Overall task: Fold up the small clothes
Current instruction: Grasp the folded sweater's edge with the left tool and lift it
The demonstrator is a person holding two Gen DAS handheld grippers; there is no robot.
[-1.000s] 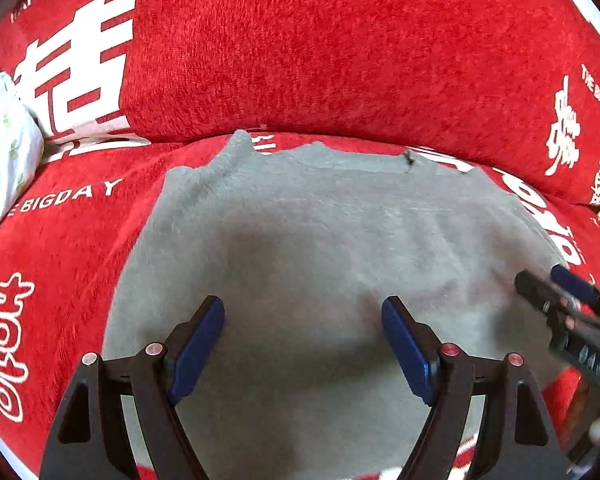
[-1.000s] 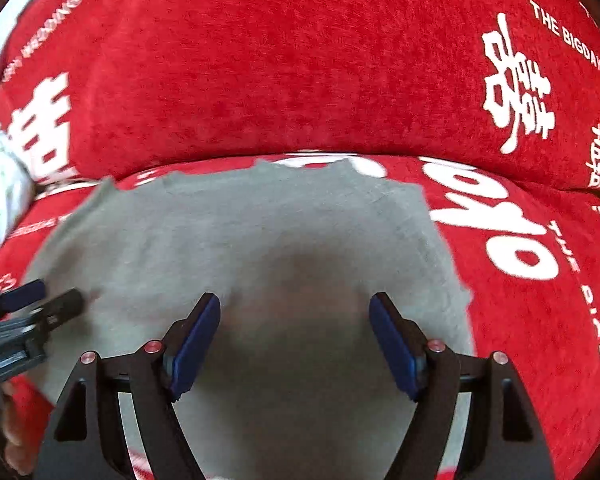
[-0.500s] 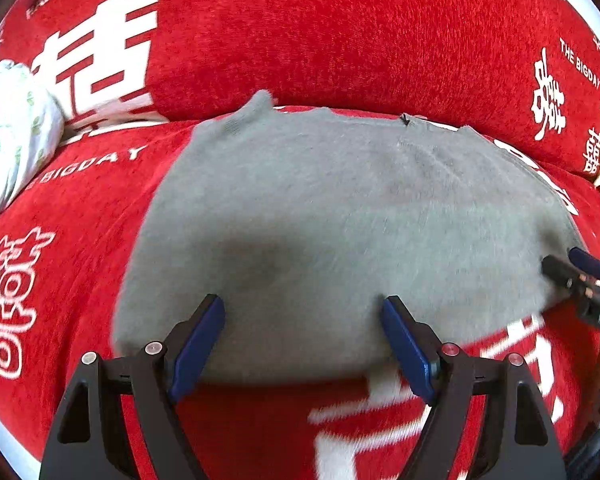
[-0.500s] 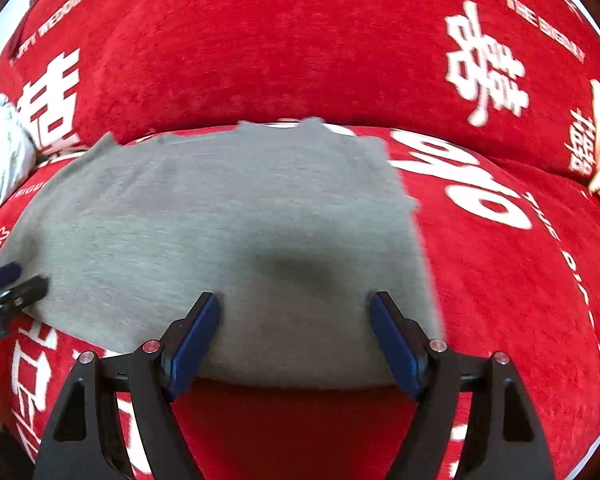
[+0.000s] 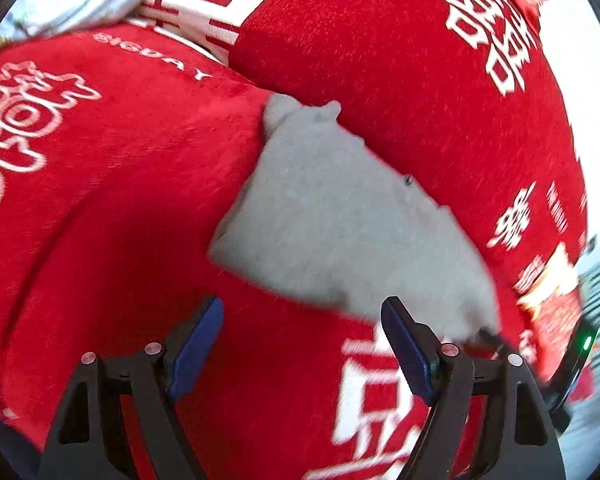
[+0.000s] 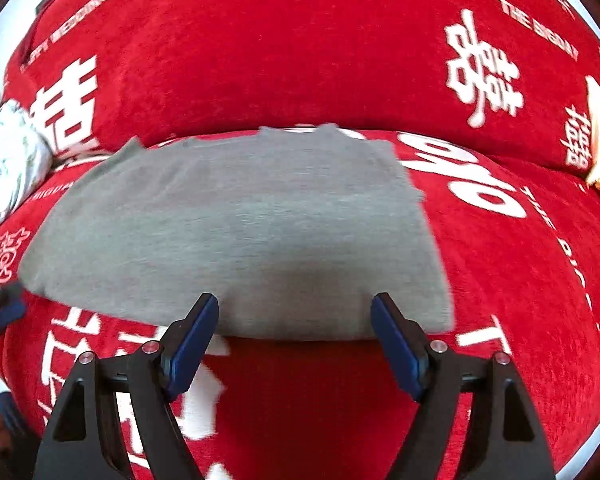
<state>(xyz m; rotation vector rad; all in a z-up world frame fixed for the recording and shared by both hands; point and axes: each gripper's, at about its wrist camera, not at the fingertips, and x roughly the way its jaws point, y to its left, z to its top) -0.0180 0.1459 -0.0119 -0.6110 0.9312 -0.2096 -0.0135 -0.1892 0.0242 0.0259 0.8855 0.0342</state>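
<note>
Grey garment lies flat on the red sofa seat, just beyond both tongs. Right gripper and left gripper stand spread, pinching nothing. Only the right view shows the garment whole; the left view shows the sofa's far right end.

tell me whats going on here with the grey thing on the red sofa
A person holds two grippers over a grey knitted garment lying flat and folded on the seat of a red sofa cover printed with white characters. The right gripper hangs open at the garment's near edge, not touching it. The left gripper is open too, off the garment's left corner. Neither holds anything.
</note>
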